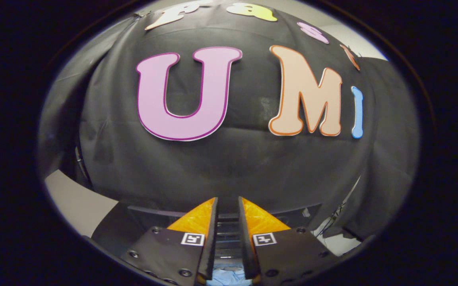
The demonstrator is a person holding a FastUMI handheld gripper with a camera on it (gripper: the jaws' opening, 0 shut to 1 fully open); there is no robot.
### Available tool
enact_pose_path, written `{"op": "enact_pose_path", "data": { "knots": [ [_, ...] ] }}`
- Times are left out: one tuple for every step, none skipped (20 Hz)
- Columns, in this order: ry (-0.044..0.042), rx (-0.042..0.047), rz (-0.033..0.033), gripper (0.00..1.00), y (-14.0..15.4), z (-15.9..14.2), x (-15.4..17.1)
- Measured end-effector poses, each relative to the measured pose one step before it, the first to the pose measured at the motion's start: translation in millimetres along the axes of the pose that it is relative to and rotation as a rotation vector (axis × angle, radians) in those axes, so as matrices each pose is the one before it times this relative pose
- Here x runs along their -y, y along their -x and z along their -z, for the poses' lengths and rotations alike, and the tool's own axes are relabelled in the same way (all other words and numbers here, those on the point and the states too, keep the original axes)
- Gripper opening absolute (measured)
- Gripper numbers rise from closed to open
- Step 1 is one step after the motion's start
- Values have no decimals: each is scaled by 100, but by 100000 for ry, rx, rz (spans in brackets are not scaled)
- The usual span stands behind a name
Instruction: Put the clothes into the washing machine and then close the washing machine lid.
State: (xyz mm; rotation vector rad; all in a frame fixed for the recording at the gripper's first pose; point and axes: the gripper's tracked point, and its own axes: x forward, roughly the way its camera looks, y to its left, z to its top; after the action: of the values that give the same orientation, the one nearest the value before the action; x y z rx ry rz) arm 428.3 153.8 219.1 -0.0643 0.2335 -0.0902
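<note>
Gripper [228,206] is up and level, pointing straight at the booth's black cloth wall [221,167]. The two fingers stand close together w/ a narrow gap between the tips, and nothing is caught in that gap up front. Down at the root of the fingers, right under the camera, there's a scrap of pale blue cloth [229,277]. Prob. one of the clothes, but so little of it shows that I can't tell if the fingers are pinching it or if it just lies below them. So grip state is unclear.

Ahead of the fingertips, a dark flat-edged box shape [229,216] sits low against the wall. It could be the washing machine, but it's too dim to call. A pale floor strip [74,202] runs off to one side, and thin cables [334,216] hang on the other.

Handling: the blue cloth looks soft, light and floppy, w/ a matte weave and gentle folds. It'll drape and trail, not hold shape. Best to take a bunched fold near its middle, not a thin edge, so it doesn't slip out or snag on the machine's rim going in.
</note>
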Motion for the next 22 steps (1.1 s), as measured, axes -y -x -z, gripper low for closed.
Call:
{"op": "enact_pose_path", "data": {
  "knots": [
    [-285,-1278,-144,50,-743,354,-194],
    [287,-544,49,55,-1050,271,-324],
    [-175,-62,-125,60,-739,87,-163],
    [-443,271,-708,65,-390,69,-447],
    [-560,294,-29,71,-578,-15,-316],
    [-156,43,284,76,-577,179,-52],
    [737,-558,-865,81,-438,297,-329],
    [1669,-1121,-1456,87,0,415,-335],
    [-614,2152,-907,92,42,-396,-112],
    [-733,322,-198,97,26,251,-55],
    [-1991,1642,-50,96,176,16,91],
    [-977,1530,81,97,223,-42,99],
    [355,1727,-30,97,359,-31,-8],
    [434,1642,211,97,348,-65,55],
    [-752,1170,499,97,460,-49,173],
    [-563,776,132,97,406,157,116],
    [-37,513,-397,97,355,-12,93],
    [-182,-39,-306,97,413,18,52],
    [53,-496,-230,97,402,57,4],
    [347,-807,-21,97,466,161,16],
    [372,-567,122,97,494,105,66],
    [319,-712,98,97,310,64,109]
  ]
}}
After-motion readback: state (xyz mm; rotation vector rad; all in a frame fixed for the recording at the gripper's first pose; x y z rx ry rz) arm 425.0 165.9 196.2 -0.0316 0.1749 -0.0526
